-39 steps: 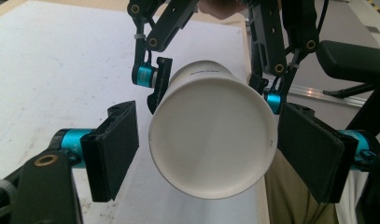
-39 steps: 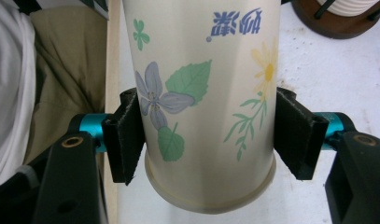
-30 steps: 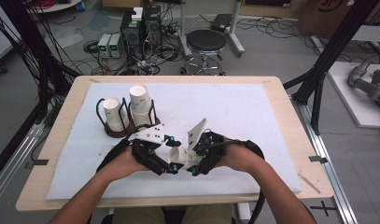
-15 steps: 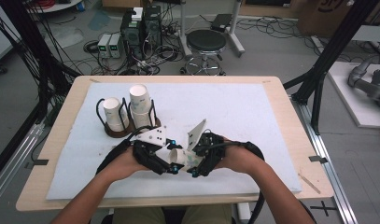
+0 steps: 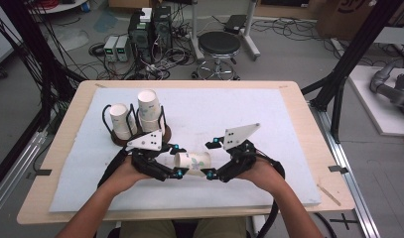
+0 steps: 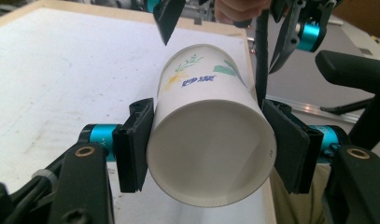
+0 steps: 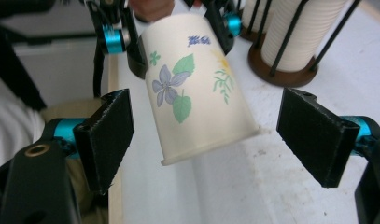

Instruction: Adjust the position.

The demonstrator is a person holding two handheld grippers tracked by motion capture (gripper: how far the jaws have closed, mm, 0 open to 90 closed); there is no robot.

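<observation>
Paper cup (image 5: 192,162), printed with flowers, hangs on its side just above the white mat (image 5: 249,114) near the table's (image 5: 308,124) front edge, between your two hands. Behind it, at the mat's left, a wire rack (image 5: 137,130) holds two stacks of spare cups (image 5: 149,110).

Your left gripper (image 5: 178,159) is clenched on the cup close to its open mouth, one pad on each side of the wall, as the left gripper view shows (image 6: 211,154). Your right gripper (image 5: 213,158) has let go: its jaws stand spread wide on either side of the cup's base, touching nothing (image 7: 206,140), having just been opening with the cup between them.

Judge the cup as very light and thin-walled: it likely buckles under a hard squeeze, and the waxy paper may slide. The rolled rim and the base ring look stiffest, so grip near either, gently, across the full width.
</observation>
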